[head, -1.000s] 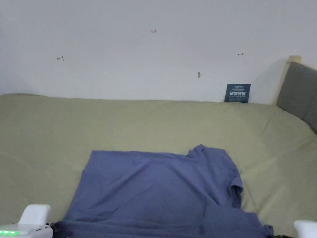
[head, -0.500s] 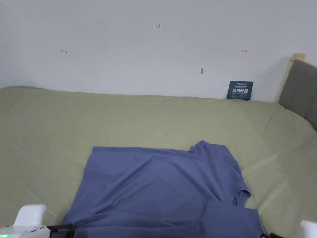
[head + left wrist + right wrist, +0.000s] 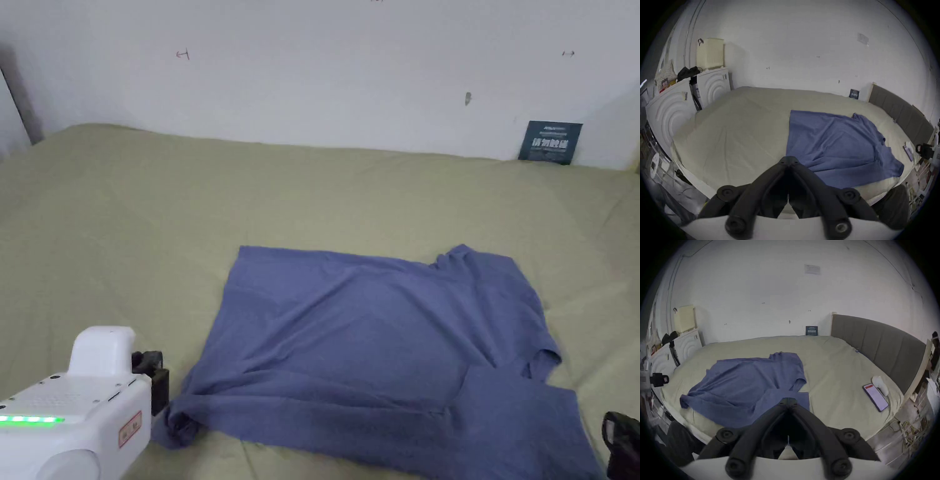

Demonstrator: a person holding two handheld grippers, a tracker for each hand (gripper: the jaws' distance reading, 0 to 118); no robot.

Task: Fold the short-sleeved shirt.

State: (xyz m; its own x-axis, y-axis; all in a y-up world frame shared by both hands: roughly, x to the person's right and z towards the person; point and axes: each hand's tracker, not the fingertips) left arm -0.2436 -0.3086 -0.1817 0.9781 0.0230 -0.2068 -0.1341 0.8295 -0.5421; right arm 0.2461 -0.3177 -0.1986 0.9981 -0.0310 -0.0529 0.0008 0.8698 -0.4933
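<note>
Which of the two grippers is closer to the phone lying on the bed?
Right. The right gripper is over the blue shirt's near sleeve, with the phone off to its side. The left gripper sits past the shirt's opposite corner.

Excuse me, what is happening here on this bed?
A person holding a claw in each hand is about to fold a blue short-sleeved shirt, which lies spread but wrinkled on the green bed sheet. The left claw and the right claw are both shut and empty, held at the near edge of the bed. The shirt's near left corner is bunched up. No fold is made yet. A phone lies to the right.
</note>
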